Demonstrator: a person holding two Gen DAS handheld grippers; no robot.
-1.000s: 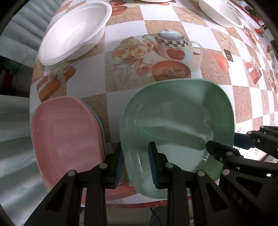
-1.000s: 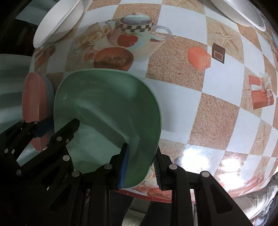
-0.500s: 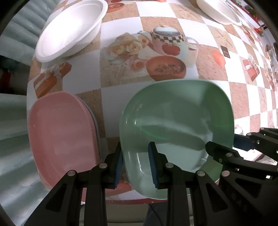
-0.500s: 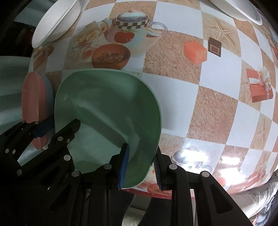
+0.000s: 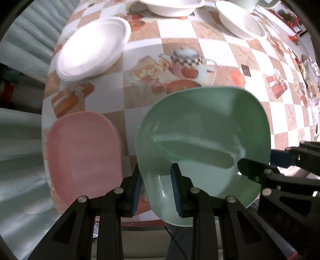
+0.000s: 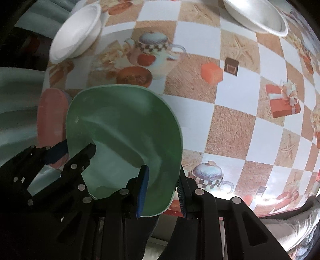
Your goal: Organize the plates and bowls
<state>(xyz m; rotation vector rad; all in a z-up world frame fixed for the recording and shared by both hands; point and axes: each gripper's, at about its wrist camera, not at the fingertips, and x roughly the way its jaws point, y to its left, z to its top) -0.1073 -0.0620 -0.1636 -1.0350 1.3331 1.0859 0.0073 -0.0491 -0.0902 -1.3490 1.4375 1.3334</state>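
Note:
A square green plate (image 5: 204, 130) hangs above the near edge of the table, gripped on two sides. My left gripper (image 5: 156, 180) is shut on its near left rim, one blue pad inside and one outside. On the plate's right rim my right gripper (image 5: 264, 160) is shut as well. The right wrist view has the same green plate (image 6: 124, 124) with the right gripper (image 6: 162, 178) clamping its near edge and the left gripper (image 6: 74, 150) on its left side. A pink plate (image 5: 84, 156), on top of a bluish one, lies on the table's left corner, left of the green plate.
The table (image 5: 140, 52) has a checked cloth printed with teapots and gift boxes. A white foam bowl (image 5: 92, 48) stands at the far left, another white bowl (image 5: 240, 22) at the far right, and more white dishes (image 5: 170, 6) along the back. The table's front edge lies right below the grippers.
Both grippers have risen with the green plate held between them. The table looks farther away and more of its far side shows. The pink plate has not moved.

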